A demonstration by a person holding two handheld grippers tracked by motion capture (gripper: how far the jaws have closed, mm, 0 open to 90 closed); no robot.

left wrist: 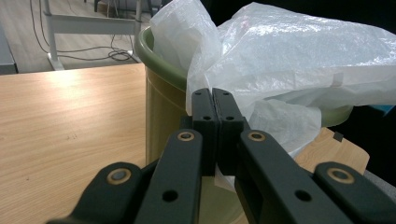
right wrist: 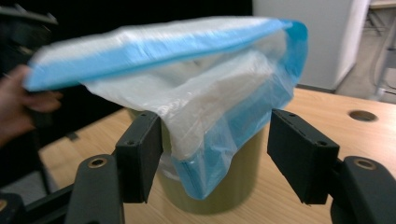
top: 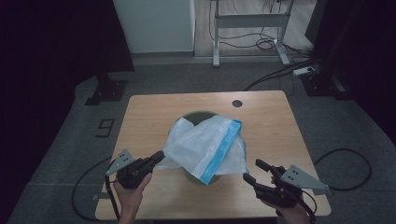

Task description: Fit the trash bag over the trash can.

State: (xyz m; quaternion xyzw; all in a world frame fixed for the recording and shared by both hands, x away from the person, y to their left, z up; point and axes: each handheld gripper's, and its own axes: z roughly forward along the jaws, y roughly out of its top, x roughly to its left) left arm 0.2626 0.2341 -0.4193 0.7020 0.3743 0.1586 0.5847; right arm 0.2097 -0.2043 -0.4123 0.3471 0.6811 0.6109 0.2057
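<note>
Bag: white plastic bag (top: 201, 144) with a blue band along one edge, draped over the green bin (left wrist: 161, 93) at the middle of the wooden table (top: 144, 121), partly tucked inside the rim.
Left gripper (top: 158, 157): jaws pressed together on a fold of the bag at the bin's near-left side.
Right gripper (top: 256, 170): jaws spread wide, holding nothing, just short of the bag's blue edge, near the table's front right.
Hands: one on each gripper's handle at the table's near edge.
</note>
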